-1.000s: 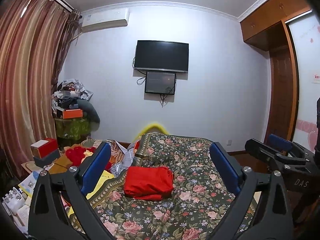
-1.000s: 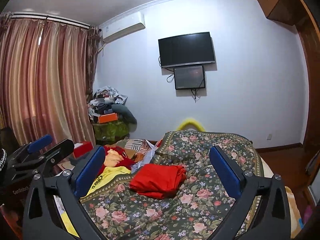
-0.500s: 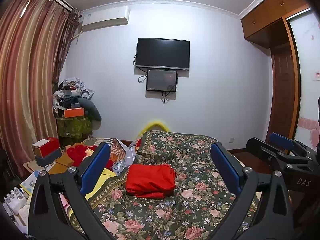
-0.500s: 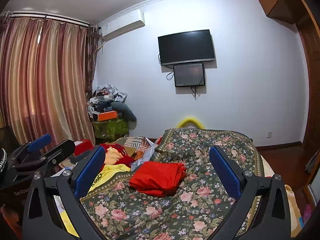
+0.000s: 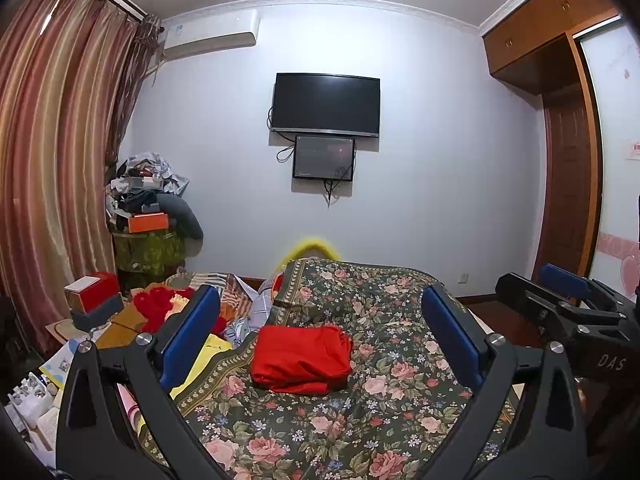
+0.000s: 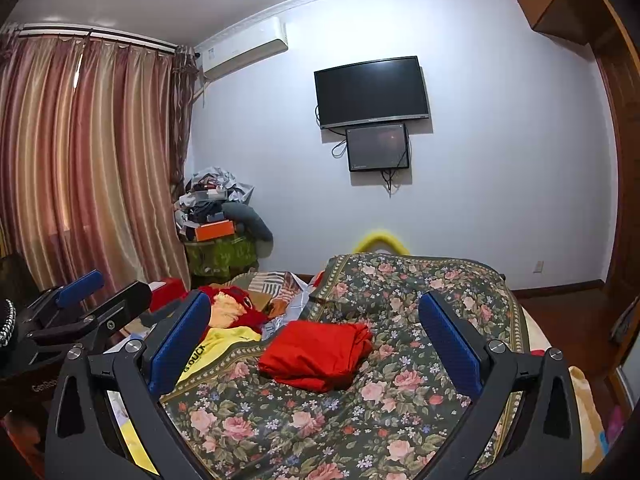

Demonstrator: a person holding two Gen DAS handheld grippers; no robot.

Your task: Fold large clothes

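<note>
A bed covered by a dark floral bedspread [image 5: 360, 412] [image 6: 400, 392] fills the lower middle. A folded red garment [image 5: 300, 358] [image 6: 316, 354] lies directly on it, near the centre. At nine o'clock of that garment, a yellow garment [image 6: 224, 344] lies at the spread's edge; at ten o'clock sits a heap of mixed clothes [image 5: 224, 304].
</note>
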